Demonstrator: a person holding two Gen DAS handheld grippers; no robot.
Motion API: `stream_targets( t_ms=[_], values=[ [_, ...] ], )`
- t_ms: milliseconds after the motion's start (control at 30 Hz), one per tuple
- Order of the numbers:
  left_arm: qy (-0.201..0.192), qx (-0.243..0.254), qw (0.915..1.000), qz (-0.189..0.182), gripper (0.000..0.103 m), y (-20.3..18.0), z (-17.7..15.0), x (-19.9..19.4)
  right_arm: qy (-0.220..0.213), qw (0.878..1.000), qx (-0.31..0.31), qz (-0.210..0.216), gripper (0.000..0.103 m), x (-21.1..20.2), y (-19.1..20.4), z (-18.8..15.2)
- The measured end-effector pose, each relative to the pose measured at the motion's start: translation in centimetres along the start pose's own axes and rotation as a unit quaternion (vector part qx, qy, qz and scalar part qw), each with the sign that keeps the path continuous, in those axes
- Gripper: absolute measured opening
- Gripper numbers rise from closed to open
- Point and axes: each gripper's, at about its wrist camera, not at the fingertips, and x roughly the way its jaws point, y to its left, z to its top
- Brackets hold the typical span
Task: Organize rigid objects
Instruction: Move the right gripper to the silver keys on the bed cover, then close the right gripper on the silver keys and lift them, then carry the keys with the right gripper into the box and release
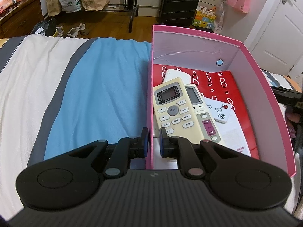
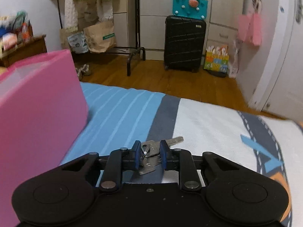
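Bedspread below; right gripper jaws narrowly straddle keys.

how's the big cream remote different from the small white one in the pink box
The large cream remote with a grey display is long, has a screen and many oval buttons, and lies on top of the other remotes. The small white remote with a red button is short, has no screen, carries only a few round buttons, and lies lower, right of the pile. Both rest face up inside the pink cardboard box.

pink box, cream remote, blue-striped bedsheet
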Motion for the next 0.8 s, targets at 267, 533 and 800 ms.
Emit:
stream_targets(
  t_ms=[267,533,800],
  values=[
    [0.0,0.0,1.0,0.001,0.009,-0.2,0.0,0.0,-0.009,1.0,0.009,0.02,0.024,-2.9,0.7,0.7],
    [0.0,-0.014,0.9999,0.0,0.009,0.1,0.1,0.0,-0.024,1.0,-0.009,0.009,0.024,-5.9,1.6,1.0],
    [0.003,-0.018,0.9998,0.003,0.009,0.2,0.1,0.1,-0.074,0.996,-0.001,0.058,0.024,-12.4,2.8,2.2]
  ],
)
